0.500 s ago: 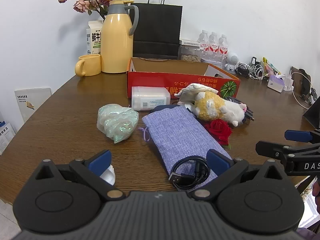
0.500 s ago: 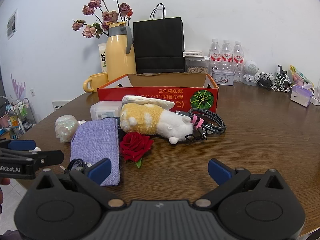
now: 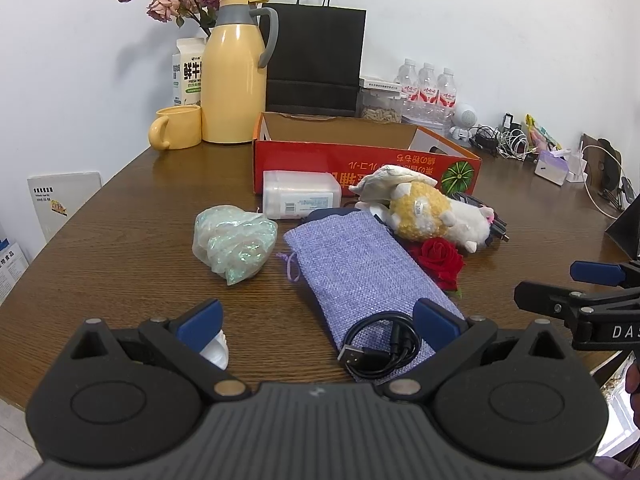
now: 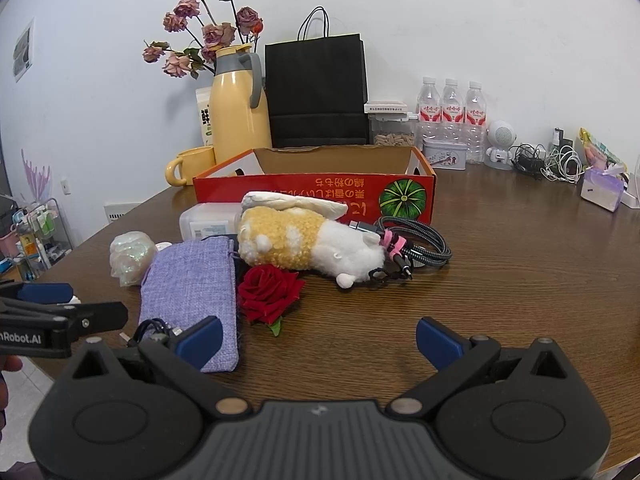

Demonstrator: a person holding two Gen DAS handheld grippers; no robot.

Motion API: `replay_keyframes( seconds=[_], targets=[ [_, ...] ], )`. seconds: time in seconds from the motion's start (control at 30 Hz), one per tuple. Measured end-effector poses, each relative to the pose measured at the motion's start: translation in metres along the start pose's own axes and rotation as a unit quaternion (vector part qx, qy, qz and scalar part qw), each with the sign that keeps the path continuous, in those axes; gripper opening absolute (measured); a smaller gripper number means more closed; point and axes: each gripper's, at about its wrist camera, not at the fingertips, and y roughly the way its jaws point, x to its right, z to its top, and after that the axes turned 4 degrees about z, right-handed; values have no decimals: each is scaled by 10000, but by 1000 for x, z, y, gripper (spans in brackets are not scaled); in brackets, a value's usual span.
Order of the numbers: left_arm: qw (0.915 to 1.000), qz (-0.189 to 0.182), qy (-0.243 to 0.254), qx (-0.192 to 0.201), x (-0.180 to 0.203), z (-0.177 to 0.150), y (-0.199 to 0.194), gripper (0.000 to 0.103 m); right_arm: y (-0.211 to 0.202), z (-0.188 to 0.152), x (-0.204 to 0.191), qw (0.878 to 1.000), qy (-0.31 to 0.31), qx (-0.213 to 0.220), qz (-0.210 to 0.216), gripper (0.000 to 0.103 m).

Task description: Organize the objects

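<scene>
1. Hovering at the near edge of the desk (image 4: 520, 264): left gripper (image 3: 318, 322) and right gripper (image 4: 318, 336) both have jaws spread wide, nothing between the pads. Nothing held; looks like the very start, no item picked yet.
2. Task things lie in a cluster on the desk in front of the red cardboard box (image 3: 360, 160), which reads as open and empty, the likely destination: purple fabric pouch (image 3: 360, 264) with a black USB cable (image 3: 380, 344) coiled on its near end, iridescent plastic wad (image 3: 232, 240), clear plastic case (image 3: 300, 199), plush toy (image 4: 312, 246), red rose (image 4: 268, 292), braided cables (image 4: 416, 244).
3. Next move, my guess: drop one gripper onto the nearest item, the USB cable or rose, close on it, carry to the box. The cable is loose and floppy, so pinch the coil, not one strand.
4. Surface: dark wood-grain round desk, glossy.
5. Room: white wall; yellow thermos (image 3: 234, 76), mug (image 3: 176, 132), dried flowers, black paper bag (image 4: 316, 96), water bottles (image 4: 450, 114) at the back.
</scene>
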Motion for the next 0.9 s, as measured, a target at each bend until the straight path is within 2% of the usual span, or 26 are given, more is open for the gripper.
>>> replay_keyframes(
  seconds=[0.9],
  targets=[
    [10000,27,-16,2,-2,2,0,103,0,1,0,10000,14,-16,-8,103]
  ],
)
